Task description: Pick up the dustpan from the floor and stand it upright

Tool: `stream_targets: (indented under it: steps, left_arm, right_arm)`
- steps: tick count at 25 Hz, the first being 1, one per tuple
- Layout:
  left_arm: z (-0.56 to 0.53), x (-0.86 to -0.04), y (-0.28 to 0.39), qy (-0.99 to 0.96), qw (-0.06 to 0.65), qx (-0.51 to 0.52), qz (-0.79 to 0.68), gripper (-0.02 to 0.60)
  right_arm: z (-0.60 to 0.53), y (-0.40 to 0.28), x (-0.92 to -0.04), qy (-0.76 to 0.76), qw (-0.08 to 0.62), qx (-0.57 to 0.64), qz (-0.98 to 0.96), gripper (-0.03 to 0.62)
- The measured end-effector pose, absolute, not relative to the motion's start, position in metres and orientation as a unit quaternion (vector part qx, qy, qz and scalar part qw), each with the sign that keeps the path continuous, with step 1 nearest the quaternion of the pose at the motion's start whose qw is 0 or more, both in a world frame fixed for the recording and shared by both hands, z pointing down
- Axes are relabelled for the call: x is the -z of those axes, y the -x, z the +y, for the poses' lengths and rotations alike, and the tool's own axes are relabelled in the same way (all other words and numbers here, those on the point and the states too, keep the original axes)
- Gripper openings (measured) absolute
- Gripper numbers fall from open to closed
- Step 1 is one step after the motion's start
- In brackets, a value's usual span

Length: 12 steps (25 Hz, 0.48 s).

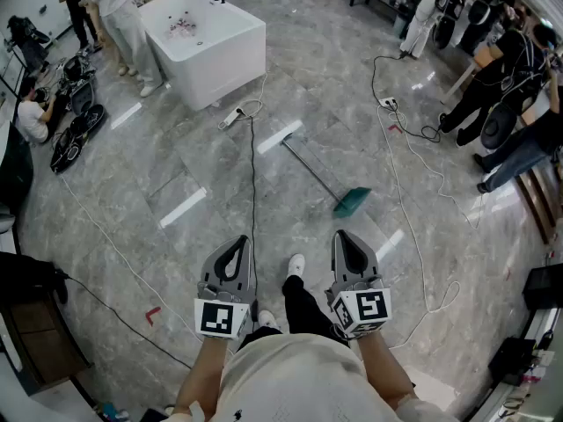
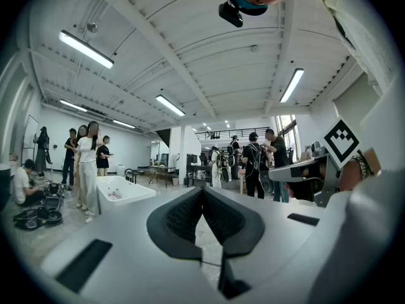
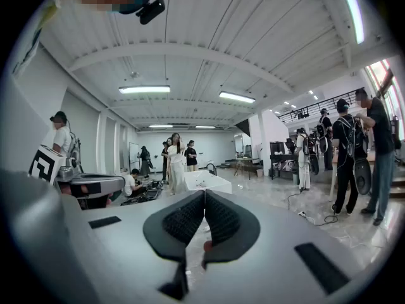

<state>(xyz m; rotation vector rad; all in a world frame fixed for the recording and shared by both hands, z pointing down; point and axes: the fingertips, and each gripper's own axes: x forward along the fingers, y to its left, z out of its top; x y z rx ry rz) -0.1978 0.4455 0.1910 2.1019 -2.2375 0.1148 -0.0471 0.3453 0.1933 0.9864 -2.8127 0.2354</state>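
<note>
A green dustpan (image 1: 352, 201) lies flat on the grey marble floor, its long thin handle (image 1: 310, 168) running up-left from it. It shows only in the head view, ahead of my right gripper (image 1: 349, 238) and a short way off. My left gripper (image 1: 237, 243) is held level beside it, further left. Both are shut with nothing between the pads, tips touching in the left gripper view (image 2: 203, 192) and the right gripper view (image 3: 204, 195). Neither gripper view shows the dustpan.
A white bathtub (image 1: 204, 42) stands at the back left with people next to it. A black cable (image 1: 253, 183) runs down the floor between my grippers. A white cable (image 1: 412, 236) loops on the right. More people stand at the right (image 1: 506, 86). My shoe (image 1: 296, 265) is below.
</note>
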Motion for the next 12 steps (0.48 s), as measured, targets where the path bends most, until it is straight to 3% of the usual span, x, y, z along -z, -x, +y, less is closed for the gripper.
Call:
stream_targets:
  steps: [4, 12]
  left_arm:
    - [0.365, -0.179, 0.228, -0.671, 0.033, 0.002, -0.741, 0.011]
    - [0.251, -0.174, 0.277, -0.645, 0.016, -0.019, -0.764, 0.011]
  right_arm:
    - [0.269, 0.081, -0.195, -0.317, 0.08, -0.082, -0.942, 0.018]
    - [0.142, 0.139, -0.184, -0.272, 0.091, -0.062, -0.956, 0.018]
